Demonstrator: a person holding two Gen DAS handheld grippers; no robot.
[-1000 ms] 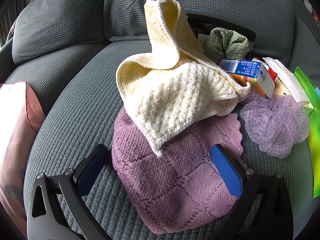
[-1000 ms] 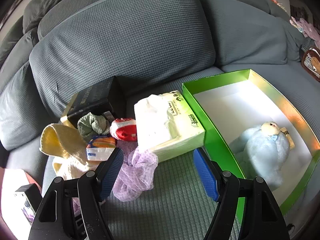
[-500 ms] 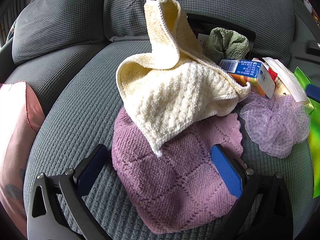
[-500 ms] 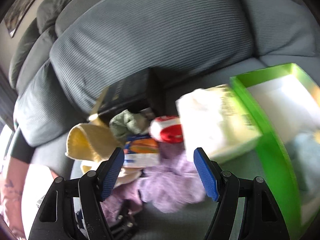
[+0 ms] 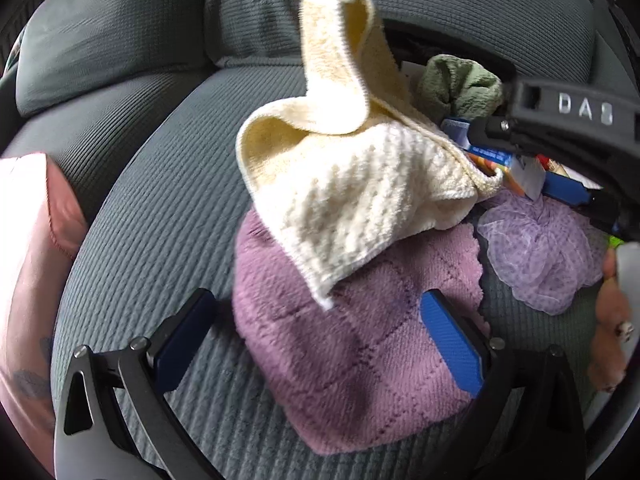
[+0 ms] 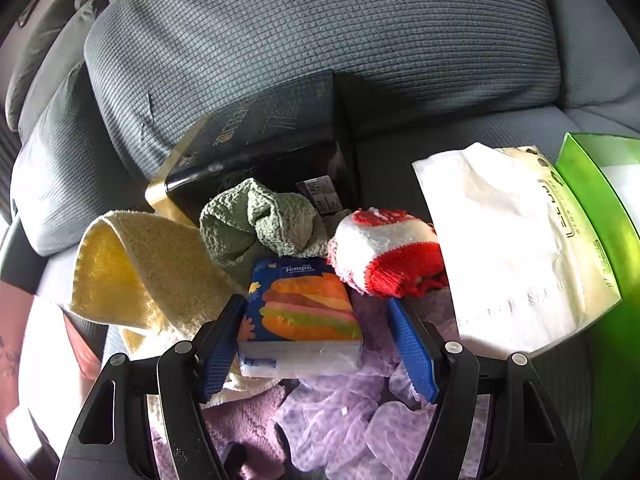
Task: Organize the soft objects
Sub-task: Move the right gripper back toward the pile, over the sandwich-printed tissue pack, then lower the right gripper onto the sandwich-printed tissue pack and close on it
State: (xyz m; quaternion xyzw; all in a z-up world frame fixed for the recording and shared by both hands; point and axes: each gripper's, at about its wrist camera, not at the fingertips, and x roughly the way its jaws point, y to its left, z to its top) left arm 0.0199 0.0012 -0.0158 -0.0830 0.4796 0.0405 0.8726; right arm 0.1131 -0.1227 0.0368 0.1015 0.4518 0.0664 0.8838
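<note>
A pile of soft things lies on the grey sofa seat (image 5: 160, 216). My left gripper (image 5: 320, 332) is open, its jaws either side of a purple knit cloth (image 5: 360, 344); a cream-yellow towel (image 5: 352, 184) is draped over it. My right gripper (image 6: 316, 344) is open around a blue tissue pack (image 6: 304, 308); the left wrist view shows it (image 5: 568, 160) over the pile. A lilac mesh puff (image 5: 540, 256), a green cloth (image 6: 260, 224) and a red-and-white knit (image 6: 384, 252) lie close by.
A black box (image 6: 272, 136) leans against the back cushion (image 6: 320, 32). A large white tissue pack (image 6: 512, 248) lies beside a green box (image 6: 600, 208) at the right. A pink cushion (image 5: 28, 260) is at the far left.
My right gripper has swung left from the green box and come down over the pile, now straddling the blue tissue pack. My left gripper has stayed around the purple cloth.
</note>
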